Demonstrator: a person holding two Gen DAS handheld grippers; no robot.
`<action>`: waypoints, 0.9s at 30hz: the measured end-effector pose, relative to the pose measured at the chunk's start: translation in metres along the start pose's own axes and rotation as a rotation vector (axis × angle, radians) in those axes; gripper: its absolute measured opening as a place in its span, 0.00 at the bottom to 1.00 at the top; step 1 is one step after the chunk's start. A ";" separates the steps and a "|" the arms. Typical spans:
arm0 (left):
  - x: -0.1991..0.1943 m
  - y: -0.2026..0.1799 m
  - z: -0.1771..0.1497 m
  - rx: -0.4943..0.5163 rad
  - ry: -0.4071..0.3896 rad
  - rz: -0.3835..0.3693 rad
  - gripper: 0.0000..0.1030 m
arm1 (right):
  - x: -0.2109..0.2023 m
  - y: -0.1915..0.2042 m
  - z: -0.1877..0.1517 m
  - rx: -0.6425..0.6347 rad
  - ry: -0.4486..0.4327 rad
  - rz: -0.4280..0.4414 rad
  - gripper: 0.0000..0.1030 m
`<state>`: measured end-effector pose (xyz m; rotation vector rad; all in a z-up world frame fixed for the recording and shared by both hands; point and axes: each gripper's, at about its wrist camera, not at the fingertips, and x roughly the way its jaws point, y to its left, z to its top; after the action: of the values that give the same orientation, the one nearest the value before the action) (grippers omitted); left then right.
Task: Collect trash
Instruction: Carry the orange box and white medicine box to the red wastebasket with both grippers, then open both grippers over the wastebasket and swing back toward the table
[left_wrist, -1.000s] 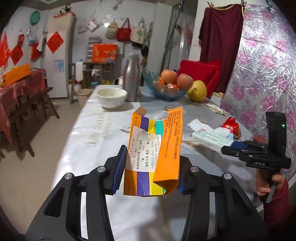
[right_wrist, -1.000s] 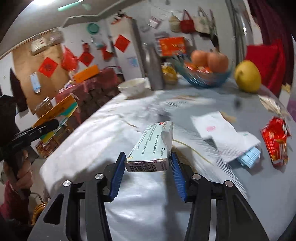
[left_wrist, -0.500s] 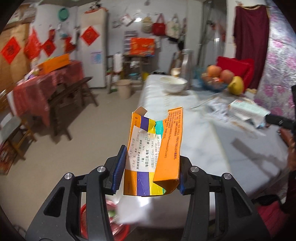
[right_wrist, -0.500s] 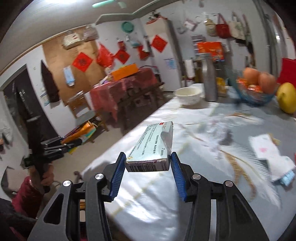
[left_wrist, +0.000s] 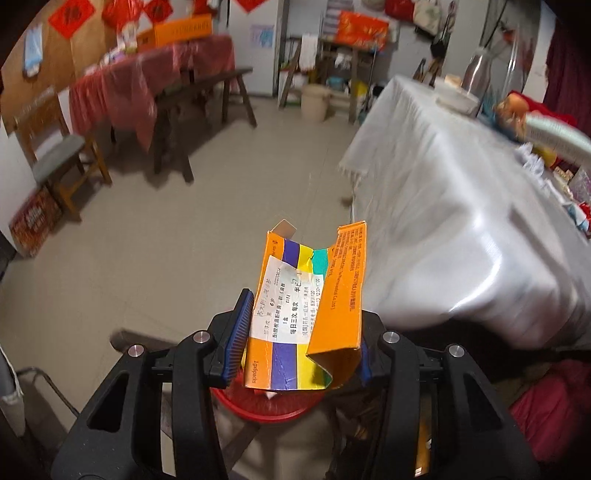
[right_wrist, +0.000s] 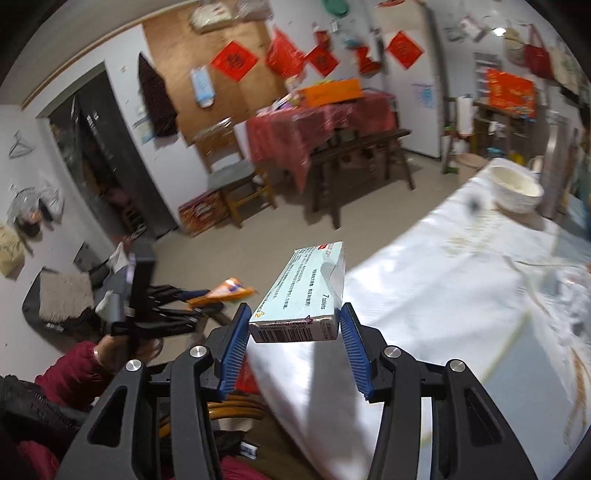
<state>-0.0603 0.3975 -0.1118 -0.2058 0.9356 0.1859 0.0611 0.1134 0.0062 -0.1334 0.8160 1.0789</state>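
Tiled floor (left_wrist: 192, 236) below; left tool (left_wrist: 301, 343) tilted down, opening around orange carton (left_wrist: 306, 314).

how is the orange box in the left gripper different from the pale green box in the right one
The orange box is crushed and torn open, with purple, yellow and teal stripes and a white printed label; the pale green box keeps its neat rectangular shape, plain apart from print and a barcode. The orange box stands upright over a red bin, and the left gripper's jaws are opening; the pale green box lies lengthwise, pointing away, clamped in the right gripper. Both are small cardboard medicine packs.
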 end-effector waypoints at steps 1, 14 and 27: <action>0.006 0.003 -0.003 -0.004 0.022 -0.001 0.58 | 0.007 0.006 0.002 -0.006 0.014 0.009 0.48; -0.012 0.043 0.000 -0.084 -0.057 0.160 0.93 | 0.101 0.065 0.003 -0.062 0.222 0.110 0.48; -0.033 0.091 0.002 -0.223 -0.103 0.177 0.93 | 0.167 0.108 0.001 -0.104 0.351 0.179 0.48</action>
<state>-0.1008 0.4833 -0.0925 -0.3160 0.8295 0.4612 0.0089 0.2893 -0.0709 -0.3503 1.1018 1.2880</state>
